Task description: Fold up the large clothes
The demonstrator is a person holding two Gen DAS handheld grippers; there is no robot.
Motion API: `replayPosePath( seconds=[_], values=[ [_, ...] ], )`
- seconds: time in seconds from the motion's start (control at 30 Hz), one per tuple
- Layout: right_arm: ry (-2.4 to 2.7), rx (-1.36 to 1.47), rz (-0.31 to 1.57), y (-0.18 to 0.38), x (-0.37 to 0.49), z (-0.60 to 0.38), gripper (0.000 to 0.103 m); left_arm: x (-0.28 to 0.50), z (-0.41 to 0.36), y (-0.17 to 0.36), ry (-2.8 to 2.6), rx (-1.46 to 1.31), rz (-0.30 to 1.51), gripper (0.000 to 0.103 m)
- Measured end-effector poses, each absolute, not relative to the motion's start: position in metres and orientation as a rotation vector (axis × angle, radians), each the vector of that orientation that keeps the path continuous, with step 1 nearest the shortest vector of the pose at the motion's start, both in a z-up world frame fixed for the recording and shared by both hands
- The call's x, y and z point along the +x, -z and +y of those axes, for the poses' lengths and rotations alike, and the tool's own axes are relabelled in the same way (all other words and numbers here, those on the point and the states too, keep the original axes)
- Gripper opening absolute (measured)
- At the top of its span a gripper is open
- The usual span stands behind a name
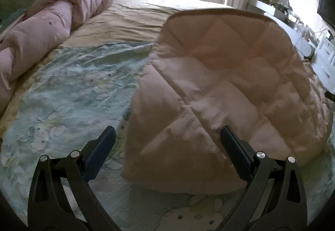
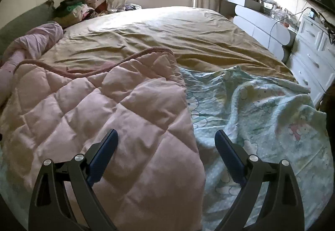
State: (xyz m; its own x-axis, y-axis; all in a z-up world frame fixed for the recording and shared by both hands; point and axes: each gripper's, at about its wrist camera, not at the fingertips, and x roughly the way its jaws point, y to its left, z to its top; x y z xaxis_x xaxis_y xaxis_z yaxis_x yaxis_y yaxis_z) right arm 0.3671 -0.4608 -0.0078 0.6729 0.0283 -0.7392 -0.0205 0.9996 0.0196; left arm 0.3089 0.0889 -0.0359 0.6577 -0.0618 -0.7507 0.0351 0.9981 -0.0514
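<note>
We found the left gripper (image 1: 167, 136) spread wide and empty above the near edge of the folded pink quilt (image 1: 219, 88), and the right gripper (image 2: 166, 140) equally wide, holding nothing, over that quilt's right edge. The quilt lay on a pale blue printed sheet (image 2: 261, 109) covering the bed's near end, with an olive cover (image 2: 167, 30) beyond and a rolled pink duvet (image 1: 52, 27) along the left.
</note>
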Motion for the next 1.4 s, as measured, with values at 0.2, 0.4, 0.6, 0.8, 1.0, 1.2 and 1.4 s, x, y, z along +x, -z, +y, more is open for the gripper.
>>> replayPosePath(
  seconds=[0.2, 0.4, 0.6, 0.8, 1.0, 1.2, 1.4],
  values=[
    [-0.027, -0.007, 0.852, 0.018, 0.377, -0.458, 0.035, 0.323, 0.082, 0.041, 0.072, -0.022, 0.856, 0.085],
    [-0.011, 0.027, 0.777, 0.005, 0.371, -0.464, 0.011, 0.327, 0.076, 0.029, 0.079, 0.001, 0.851, 0.018],
    [-0.003, 0.035, 0.676, -0.035, 0.380, -0.469, 0.009, 0.346, 0.084, -0.008, 0.061, -0.019, 0.784, 0.009],
    [0.058, 0.031, 0.698, -0.035, 0.426, -0.460, 0.009, 0.375, 0.080, -0.006, 0.026, 0.014, 0.798, 0.009],
    [0.125, 0.059, 0.782, 0.005, 0.452, -0.463, 0.009, 0.388, 0.078, 0.016, 0.013, 0.033, 0.833, 0.010],
    [0.141, 0.047, 0.833, 0.035, 0.462, -0.459, 0.009, 0.393, 0.076, 0.029, 0.016, 0.058, 0.848, 0.010],
    [0.149, 0.037, 0.864, 0.052, 0.467, -0.461, 0.012, 0.396, 0.075, 0.038, 0.014, 0.054, 0.855, 0.011]
  ],
)
